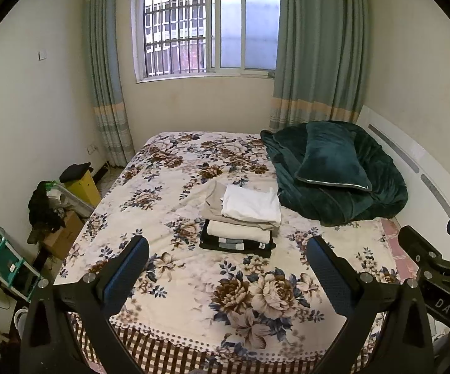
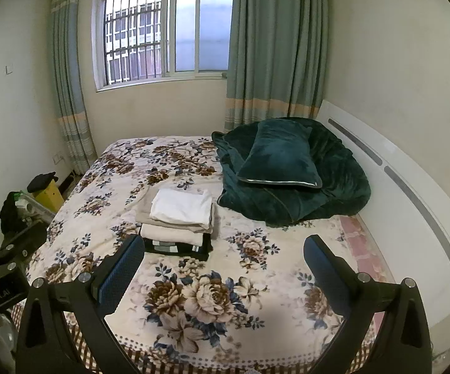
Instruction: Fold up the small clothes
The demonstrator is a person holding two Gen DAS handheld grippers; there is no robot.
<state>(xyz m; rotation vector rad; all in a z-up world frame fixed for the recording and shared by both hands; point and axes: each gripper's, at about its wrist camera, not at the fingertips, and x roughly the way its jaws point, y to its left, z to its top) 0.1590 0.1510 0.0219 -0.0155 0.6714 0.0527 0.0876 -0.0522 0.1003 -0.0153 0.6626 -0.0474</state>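
Off to the far left of the left gripper (image 1: 227, 258), beside the bed, sits a clutter that is hard to sort out: a teal rack (image 1: 5, 257) cut off by the frame edge, a cardboard box (image 1: 64, 233) with something dark heaped on it, and a yellow bin (image 1: 86, 188) with a black item on top. What the dark heap is cannot be told.

The left gripper hangs over the near end of the flowered bedspread (image 1: 175, 193), its two blue-padded fingers (image 1: 125, 268) spread wide with nothing between them. Ahead of it, roughly between the fingertips and a little beyond, lies the stack of folded clothes (image 1: 240, 221): a white piece on top, beige and cream layers under it, a black one at the bottom. How many pieces the stack holds is unclear, since the lower ones show only their edges.

Just right of the left gripper, part of the right tool's body enters the left view, cut off at the edge.

The right gripper (image 2: 225, 257) is likewise spread wide and empty above the bedspread. From it the stack (image 2: 178, 218) sits ahead and to the left, just past its left finger, which covers the stack's near corner. Ahead and to the right lies a dark green blanket (image 2: 334, 187) with a pillow (image 2: 279, 159) on it, hiding the bedspread beneath. Further right runs the white headboard (image 2: 412, 187).
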